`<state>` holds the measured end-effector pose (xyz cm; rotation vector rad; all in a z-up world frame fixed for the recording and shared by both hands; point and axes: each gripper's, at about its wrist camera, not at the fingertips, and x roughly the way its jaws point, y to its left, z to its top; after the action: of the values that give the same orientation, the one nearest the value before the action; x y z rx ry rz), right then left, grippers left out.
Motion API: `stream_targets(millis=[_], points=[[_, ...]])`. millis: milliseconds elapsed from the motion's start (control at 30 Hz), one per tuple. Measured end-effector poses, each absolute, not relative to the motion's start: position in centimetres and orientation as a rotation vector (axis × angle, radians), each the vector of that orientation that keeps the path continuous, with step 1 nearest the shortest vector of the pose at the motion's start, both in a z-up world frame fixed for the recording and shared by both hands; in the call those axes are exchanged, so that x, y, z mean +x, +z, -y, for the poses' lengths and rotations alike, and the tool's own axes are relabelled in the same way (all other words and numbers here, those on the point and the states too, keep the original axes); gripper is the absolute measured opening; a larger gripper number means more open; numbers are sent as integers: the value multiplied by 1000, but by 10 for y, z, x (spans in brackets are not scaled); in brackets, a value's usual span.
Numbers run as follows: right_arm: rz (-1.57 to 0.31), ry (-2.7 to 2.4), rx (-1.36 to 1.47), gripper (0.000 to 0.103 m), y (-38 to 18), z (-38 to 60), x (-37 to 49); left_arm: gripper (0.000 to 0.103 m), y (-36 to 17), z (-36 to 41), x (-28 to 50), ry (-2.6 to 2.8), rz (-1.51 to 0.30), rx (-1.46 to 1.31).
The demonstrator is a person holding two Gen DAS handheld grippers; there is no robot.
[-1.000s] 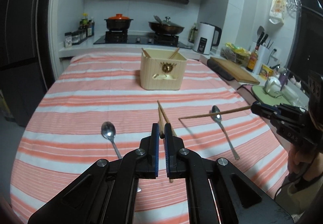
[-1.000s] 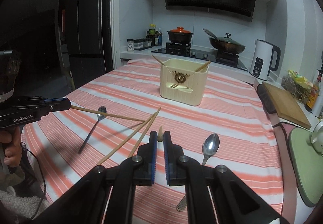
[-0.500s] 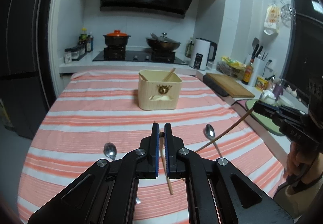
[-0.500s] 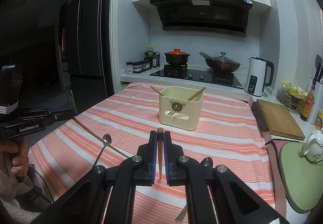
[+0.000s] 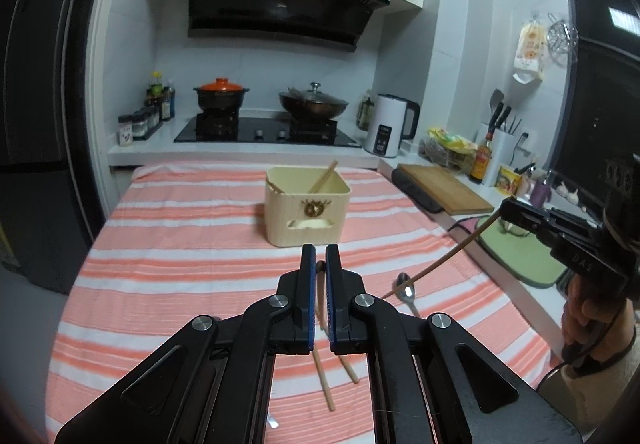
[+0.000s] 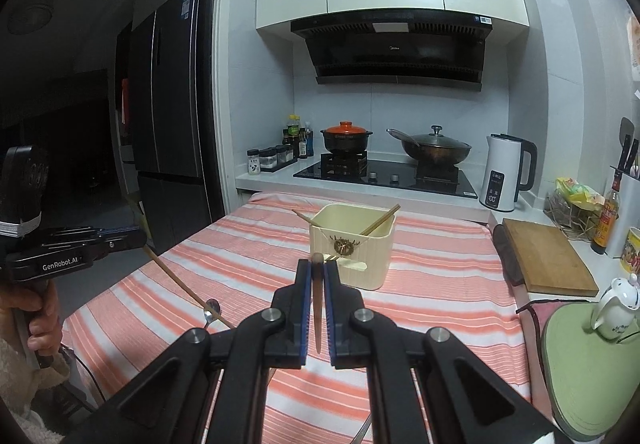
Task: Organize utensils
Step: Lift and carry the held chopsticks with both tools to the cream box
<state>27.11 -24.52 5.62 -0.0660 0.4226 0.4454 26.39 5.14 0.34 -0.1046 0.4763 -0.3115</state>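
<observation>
My left gripper (image 5: 318, 258) is shut on a wooden chopstick (image 5: 320, 272); the right wrist view shows that chopstick (image 6: 180, 284) slanting down from the left gripper (image 6: 140, 238). My right gripper (image 6: 317, 264) is shut on another chopstick (image 6: 317, 304), which hangs down to the left (image 5: 440, 260) from the right gripper (image 5: 506, 210). Both grippers are above the striped cloth, short of the cream utensil holder (image 5: 306, 212) (image 6: 352, 256), which has chopsticks leaning inside. Two chopsticks (image 5: 326, 388) lie on the cloth under my left gripper. One spoon (image 5: 406, 290) lies at the right, another spoon (image 6: 210, 310) at the left.
The table (image 5: 180, 244) carries a pink-and-white striped cloth. A cutting board (image 5: 444, 188), a green mat (image 6: 580, 356) with a small teapot (image 6: 614, 308), a kettle (image 6: 506, 176) and bottles line the right counter. The stove with pots (image 6: 436, 150) is behind the table. A person's hands hold both grippers.
Both grippers have risen above the table with their chopsticks. The held chopsticks swung from nearly level to slanting downward. The cloth and spoons sit lower in both views.
</observation>
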Motion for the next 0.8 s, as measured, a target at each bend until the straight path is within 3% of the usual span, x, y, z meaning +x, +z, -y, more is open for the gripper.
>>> stream_targets(millis=[533, 800], points=[[-291, 402, -86, 6, 114, 241, 351, 2, 100, -39, 365, -310, -309, -137], [-181, 376, -27, 6, 131, 236, 423, 2, 103, -30, 445, -230, -257, -160]])
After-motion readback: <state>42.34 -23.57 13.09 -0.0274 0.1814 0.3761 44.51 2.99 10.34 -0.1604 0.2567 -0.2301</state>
